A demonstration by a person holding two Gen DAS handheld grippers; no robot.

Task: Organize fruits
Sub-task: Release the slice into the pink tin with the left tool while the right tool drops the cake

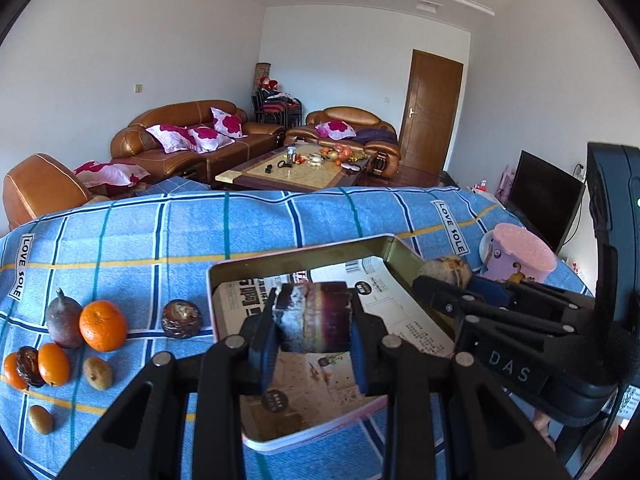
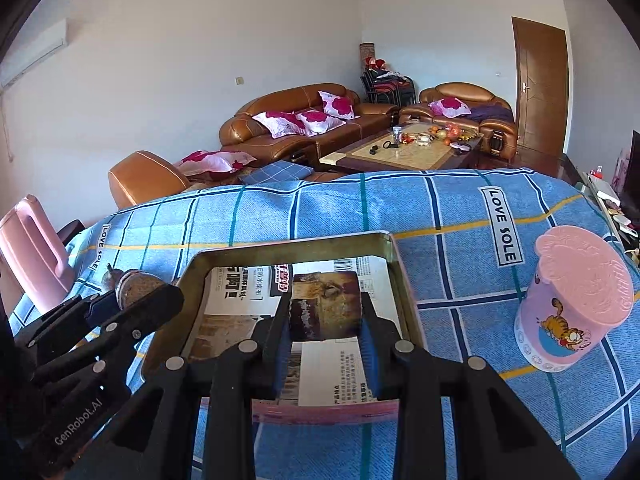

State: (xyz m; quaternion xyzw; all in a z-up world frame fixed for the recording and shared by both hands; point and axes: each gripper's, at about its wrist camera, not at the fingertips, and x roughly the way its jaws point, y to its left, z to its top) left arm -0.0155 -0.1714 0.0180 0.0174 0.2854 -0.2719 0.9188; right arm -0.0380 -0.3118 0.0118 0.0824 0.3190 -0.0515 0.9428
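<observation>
Carrying two fruits above the lined tin

Shows the left hand-held gripper [image 1: 314,322] clamped on a dark purplish fruit [image 1: 316,308], blurred in outline, and the right hand-held gripper [image 2: 326,316] clamped on a brown mottled fruit [image 2: 326,300]. Places both over the shallow rectangular metal tin lined with newspaper [image 2: 288,245], apparently ready for setting down. For a clean placement: lower to just above the paper, well inside the raised rim, one fruit toward each side to keep the two tools from meeting. Part the jaws only then, and lift straight up. Leaves waiting on the blue checked cloth of the table [image 1: 240,232], left of the tin, round oranges [image 1: 103,325], small brown kiwis [image 1: 97,373] and other dark fruit. Offers open cloth beyond the tin. Calls for skirting the pink lidded cup with a cartoon cat [image 2: 576,300] near the right table edge.
</observation>
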